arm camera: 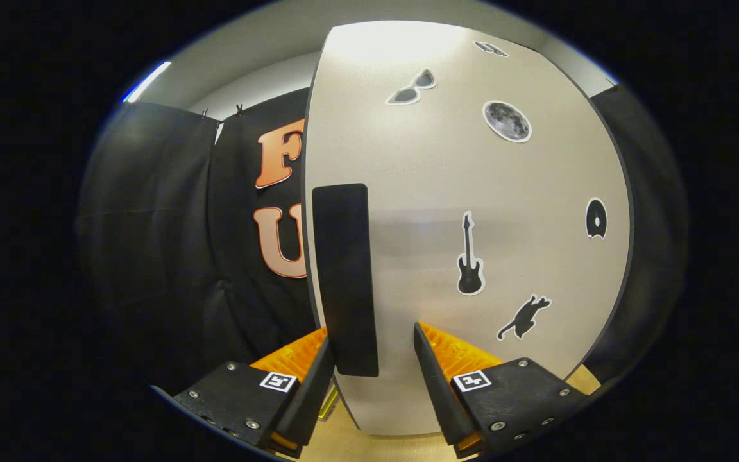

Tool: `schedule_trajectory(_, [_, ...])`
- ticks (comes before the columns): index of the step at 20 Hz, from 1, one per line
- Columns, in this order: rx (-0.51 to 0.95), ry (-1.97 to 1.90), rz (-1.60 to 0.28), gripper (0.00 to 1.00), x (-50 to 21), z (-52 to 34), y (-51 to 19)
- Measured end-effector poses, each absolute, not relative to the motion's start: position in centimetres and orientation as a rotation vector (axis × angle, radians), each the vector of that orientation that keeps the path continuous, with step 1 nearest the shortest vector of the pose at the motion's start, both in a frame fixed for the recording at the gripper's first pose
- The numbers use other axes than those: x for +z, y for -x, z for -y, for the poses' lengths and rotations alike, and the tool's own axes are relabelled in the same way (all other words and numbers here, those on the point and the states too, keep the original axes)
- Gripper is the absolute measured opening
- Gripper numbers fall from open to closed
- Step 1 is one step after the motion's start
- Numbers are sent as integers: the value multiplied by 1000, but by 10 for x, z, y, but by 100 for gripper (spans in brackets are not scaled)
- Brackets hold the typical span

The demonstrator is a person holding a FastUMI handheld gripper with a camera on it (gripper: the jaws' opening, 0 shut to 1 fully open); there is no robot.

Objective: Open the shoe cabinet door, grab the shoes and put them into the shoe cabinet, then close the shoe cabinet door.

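Backdrop: we see black cloth wall (170, 244).
Cabinet door (472, 192): pale, stickered, directly ahead of us.
Handle (344, 276): black, upright, between our fingers.
Gripper (373, 356): fingers spread wide, straddling handle, not pinching.

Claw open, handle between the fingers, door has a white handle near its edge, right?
Not quite: the handle is black, not white, as the gripper view shows. It stands near the door edge, between the fingers of the open claw.
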State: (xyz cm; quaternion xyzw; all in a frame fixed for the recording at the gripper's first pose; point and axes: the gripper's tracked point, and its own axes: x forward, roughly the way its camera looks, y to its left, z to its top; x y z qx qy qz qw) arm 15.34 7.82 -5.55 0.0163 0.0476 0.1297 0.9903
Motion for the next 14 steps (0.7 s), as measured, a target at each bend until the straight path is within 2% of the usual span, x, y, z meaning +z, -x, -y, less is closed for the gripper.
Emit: schedule_trajectory(14, [218,-16,-92,77,-56,-80,-150])
